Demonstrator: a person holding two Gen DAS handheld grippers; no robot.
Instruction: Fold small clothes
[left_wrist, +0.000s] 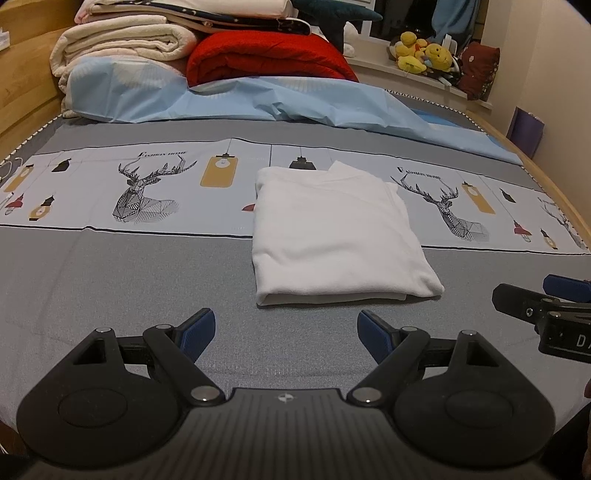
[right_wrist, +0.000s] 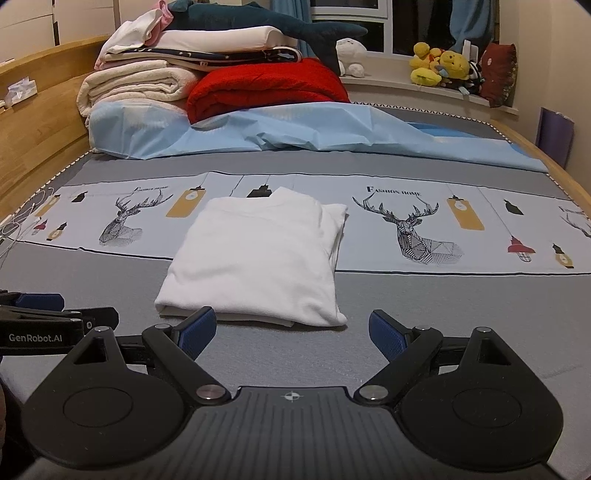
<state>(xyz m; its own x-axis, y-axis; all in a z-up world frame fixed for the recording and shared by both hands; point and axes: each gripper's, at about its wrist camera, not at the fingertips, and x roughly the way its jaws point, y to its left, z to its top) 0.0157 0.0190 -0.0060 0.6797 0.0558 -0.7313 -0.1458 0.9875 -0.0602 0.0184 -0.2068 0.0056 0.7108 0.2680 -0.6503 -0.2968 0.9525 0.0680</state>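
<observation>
With fingers spread wide and empty on both the left gripper (left_wrist: 286, 334) and right gripper (right_wrist: 291, 334), the folded white garment (left_wrist: 332, 236) is seen at twelve o'clock on the bed (left_wrist: 110, 277), where its loose layers could be dragged apart by a careless pinch.

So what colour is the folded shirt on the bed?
The folded cotton shirt is plain white, with no print showing; the right wrist view shows it best.

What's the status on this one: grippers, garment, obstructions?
Left gripper open, empty. Right gripper open, empty. White garment folded flat on the bed sheet, untouched. Nothing between grippers and garment.
</observation>
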